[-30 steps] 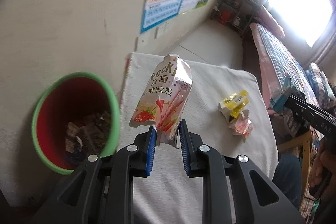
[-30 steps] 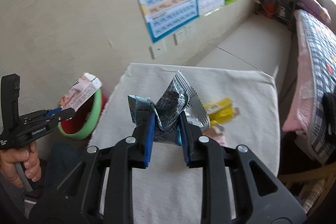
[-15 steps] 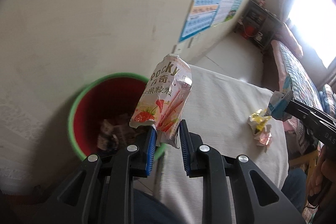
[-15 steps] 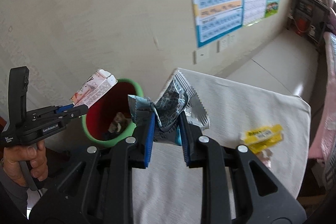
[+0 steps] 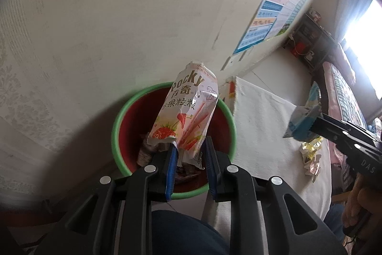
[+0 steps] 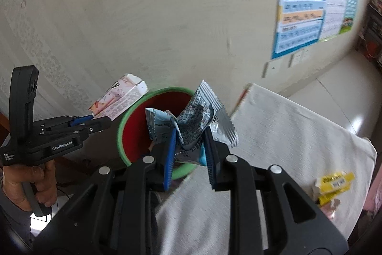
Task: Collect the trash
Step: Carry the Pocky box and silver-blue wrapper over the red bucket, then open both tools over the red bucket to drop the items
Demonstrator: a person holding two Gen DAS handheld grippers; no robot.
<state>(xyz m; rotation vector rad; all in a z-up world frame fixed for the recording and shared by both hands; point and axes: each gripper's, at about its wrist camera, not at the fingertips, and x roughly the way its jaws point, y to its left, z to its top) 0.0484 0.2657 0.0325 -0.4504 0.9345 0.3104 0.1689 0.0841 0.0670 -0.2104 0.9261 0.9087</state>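
My left gripper (image 5: 189,149) is shut on a pink Pocky box (image 5: 188,111) and holds it right over the red bin with a green rim (image 5: 124,111), which has wrappers inside. My right gripper (image 6: 189,138) is shut on a crumpled silver and blue wrapper (image 6: 193,121), just above the bin's (image 6: 124,126) table-side rim. In the right wrist view the left gripper (image 6: 95,121) with the Pocky box (image 6: 119,99) hangs at the bin's left side. In the left wrist view the right gripper (image 5: 312,126) and its wrapper (image 5: 302,123) hover over the table.
A white cloth-covered table (image 6: 286,135) stands beside the bin, against a pale wall. Yellow and pink wrappers (image 6: 334,185) lie on its near right part, seen also as a small wrapper pile (image 5: 310,154). Posters (image 6: 305,8) hang on the wall. A bed (image 5: 343,92) stands beyond the table.
Both grippers have swung left from over the table toward the bin, each keeping its load. The Pocky box now hangs over the bin's mouth, and the silver wrapper has reached its rim.
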